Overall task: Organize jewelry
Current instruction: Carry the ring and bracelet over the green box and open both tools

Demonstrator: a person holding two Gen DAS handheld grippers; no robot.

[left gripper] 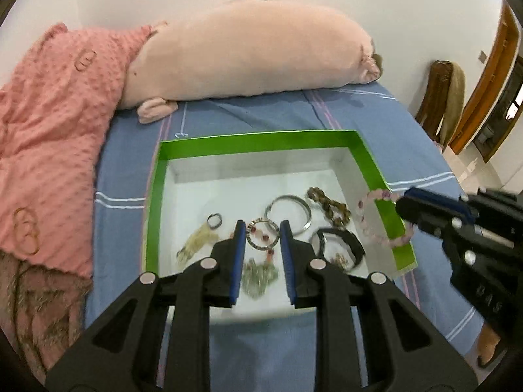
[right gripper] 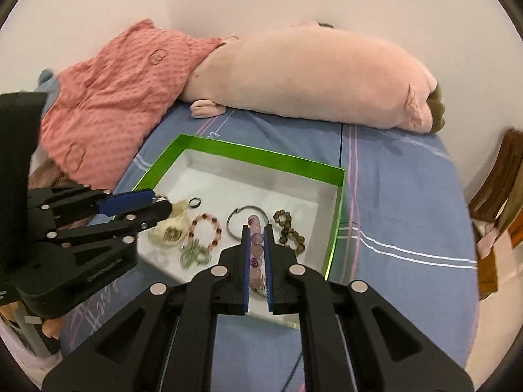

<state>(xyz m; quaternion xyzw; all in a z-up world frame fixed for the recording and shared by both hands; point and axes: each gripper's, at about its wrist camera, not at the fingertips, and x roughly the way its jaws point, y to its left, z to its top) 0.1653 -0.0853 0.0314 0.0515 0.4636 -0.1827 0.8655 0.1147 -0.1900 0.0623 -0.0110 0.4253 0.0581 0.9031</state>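
A pink beaded bracelet point(right gripper: 256, 248) is being gripped between the blue pads of the right gripper point(right gripper: 256, 228), its beads lined up in the narrow gap between the two fingers. In the left wrist view the same bracelet point(left gripper: 376, 220) is being held in the air over the right wall of the green-rimmed box point(left gripper: 366, 150), hanging as a loop from the tip of the right gripper point(left gripper: 403, 202).

The left gripper point(left gripper: 262, 225) is being held above the box with its jaws parted a little, and nothing is seen clamped between them; the pieces showing through the gap are lying on the white floor below. In the right wrist view the left gripper point(right gripper: 161, 201) is being seen from the side, over the left part of the box point(right gripper: 261, 155); from there it cannot be told whether anything is caught at its tip.

Inside the box, other jewelry is being kept: a silver bangle point(left gripper: 289, 214), a brown beaded bracelet point(left gripper: 328, 207), a small dark ring point(left gripper: 214, 220), a ring-shaped bracelet with red beads point(left gripper: 263, 236), a dark band point(left gripper: 346, 243) and a pale tasselled piece point(left gripper: 196, 243).

The box is resting on a blue striped bedsheet point(left gripper: 261, 114). Behind it a long pink pillow point(left gripper: 248, 52) is lying along the wall, with a pink textured blanket point(left gripper: 55, 114) to its left.
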